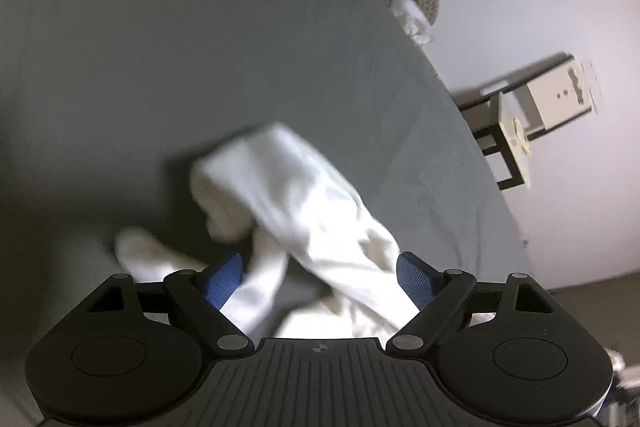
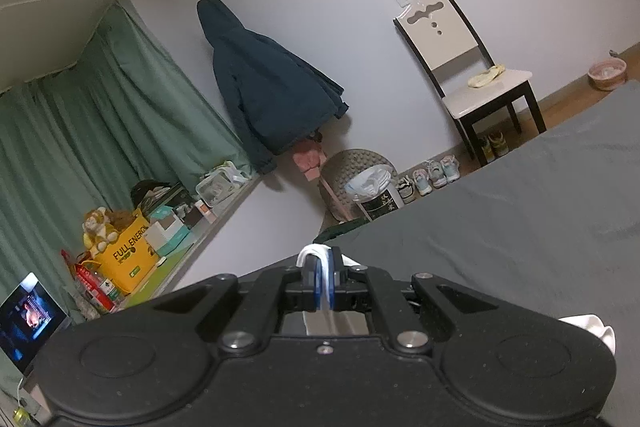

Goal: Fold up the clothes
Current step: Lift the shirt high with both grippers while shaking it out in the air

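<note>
Left gripper (image 1: 320, 279): your blue-padded fingers (image 1: 224, 281) stand wide apart and hold nothing. They hang over the white garment (image 1: 304, 203), which lies rumpled on the grey bed sheet (image 1: 180, 47), with the cloth running up between the two pads and on under the gripper body. The picture is smeared, so you cannot tell whether either pad touches the fabric. One long white part lies slantwise across the heap; a second lobe pokes out at lower left. No clean fold line shows.

Right gripper (image 2: 322, 279): your fingers are pressed together on a thin fold of the same white cloth, a loop of which stands above the pad tips. The gripper is up off the bed, looking toward the wall, the hanging dark hooded jacket (image 2: 264, 83) and the chair (image 2: 472, 67). More white fabric shows at the lower right edge of the gripper body.

Judgement, stage: the garment is bunched, not flat and not squared. That fits either a lift to spread it out or a piece being carried mid-fold; the views do not settle which.

Risks:
- The right pinch looks shallow, near the pad tips. A quick pull could strip the cloth out.
- With only one hand holding, the hanging weight may twist the garment and set creases.
- Closing the left fingers on the heap could catch two layers at once and drag the fold askew.
- Motion blur on the left means poor aim at an edge.
</note>
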The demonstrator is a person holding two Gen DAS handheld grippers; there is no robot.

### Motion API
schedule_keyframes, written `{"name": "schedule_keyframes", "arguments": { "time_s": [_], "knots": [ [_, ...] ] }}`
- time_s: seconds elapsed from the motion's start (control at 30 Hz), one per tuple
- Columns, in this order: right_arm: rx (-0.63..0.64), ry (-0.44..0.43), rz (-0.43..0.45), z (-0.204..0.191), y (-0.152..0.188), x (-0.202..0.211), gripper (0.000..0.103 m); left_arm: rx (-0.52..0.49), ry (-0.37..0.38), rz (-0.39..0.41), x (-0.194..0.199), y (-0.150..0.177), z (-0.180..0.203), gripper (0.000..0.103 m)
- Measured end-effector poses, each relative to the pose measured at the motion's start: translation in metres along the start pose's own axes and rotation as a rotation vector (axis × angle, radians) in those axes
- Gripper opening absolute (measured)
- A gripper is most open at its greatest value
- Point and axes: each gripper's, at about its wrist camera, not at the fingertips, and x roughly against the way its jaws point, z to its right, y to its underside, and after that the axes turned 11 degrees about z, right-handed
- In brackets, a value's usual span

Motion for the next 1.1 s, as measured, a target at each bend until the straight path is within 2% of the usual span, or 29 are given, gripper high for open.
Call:
{"name": "schedule_keyframes", "arguments": {
  "time_s": [0.07, 0.13, 0.17, 0.27, 0.3, 0.4, 0.47, 0.57, 0.67, 0.77, 0.8, 0.83, 0.87, 0.9, 1.0, 1.03, 1.07, 1.1],
  "knots": [
    [0.003, 0.0, 0.003, 0.0, -0.001, 0.003, 0.004, -0.002, 0.025, -0.017, -0.01, 0.017, 0.003, 0.084],
    [0.005, 0.004, 0.011, 0.0, -0.003, 0.006, 0.004, -0.034, 0.012, 0.009, -0.013, 0.031, 0.0, 0.082],
    [0.007, 0.006, 0.014, 0.0, -0.005, 0.008, 0.004, -0.047, -0.002, 0.027, -0.014, 0.037, -0.001, 0.077],
    [0.009, 0.006, 0.022, 0.001, -0.007, 0.01, 0.004, -0.02, -0.055, 0.092, -0.026, 0.037, -0.004, 0.049],
    [0.009, 0.006, 0.024, 0.001, -0.008, 0.01, 0.004, 0.0, -0.068, 0.112, -0.026, 0.035, -0.006, 0.035],
    [0.011, 0.006, 0.03, 0.003, -0.01, 0.011, 0.004, 0.064, -0.124, 0.199, -0.021, 0.033, -0.009, 0.023],
    [0.012, 0.006, 0.035, 0.004, -0.011, 0.012, 0.004, 0.089, -0.168, 0.249, -0.01, 0.029, -0.008, 0.023],
    [-0.002, -0.003, 0.038, 0.006, -0.012, 0.011, 0.004, 0.146, -0.243, 0.271, 0.005, 0.019, -0.009, 0.024],
    [-0.011, -0.011, 0.038, 0.006, -0.012, 0.01, 0.004, 0.197, -0.193, 0.161, 0.008, 0.012, -0.013, 0.024],
    [-0.014, -0.015, 0.037, 0.007, -0.011, 0.01, 0.004, 0.21, -0.15, 0.104, 0.011, 0.015, -0.008, 0.036],
    [-0.015, -0.014, 0.038, 0.007, -0.011, 0.01, 0.004, 0.208, -0.138, 0.102, 0.011, 0.017, -0.006, 0.05],
    [-0.016, -0.013, 0.039, 0.007, -0.012, 0.011, 0.004, 0.196, -0.128, 0.108, 0.011, 0.021, -0.002, 0.074],
    [-0.018, -0.011, 0.042, 0.008, -0.012, 0.012, 0.004, 0.174, -0.125, 0.116, 0.009, 0.025, 0.004, 0.083],
    [-0.021, -0.009, 0.045, 0.008, -0.013, 0.013, 0.004, 0.153, -0.128, 0.127, 0.007, 0.029, 0.008, 0.086],
    [-0.018, -0.004, 0.049, 0.007, -0.014, 0.016, 0.004, 0.132, -0.14, 0.143, -0.003, 0.035, 0.011, 0.086],
    [-0.016, -0.003, 0.05, 0.007, -0.014, 0.016, 0.004, 0.142, -0.144, 0.139, -0.007, 0.036, 0.008, 0.08],
    [-0.015, -0.003, 0.05, 0.007, -0.014, 0.017, 0.004, 0.159, -0.148, 0.136, -0.011, 0.037, 0.002, 0.073],
    [-0.015, -0.002, 0.049, 0.007, -0.014, 0.017, 0.004, 0.174, -0.15, 0.13, -0.017, 0.038, -0.001, 0.053]
  ]
}}
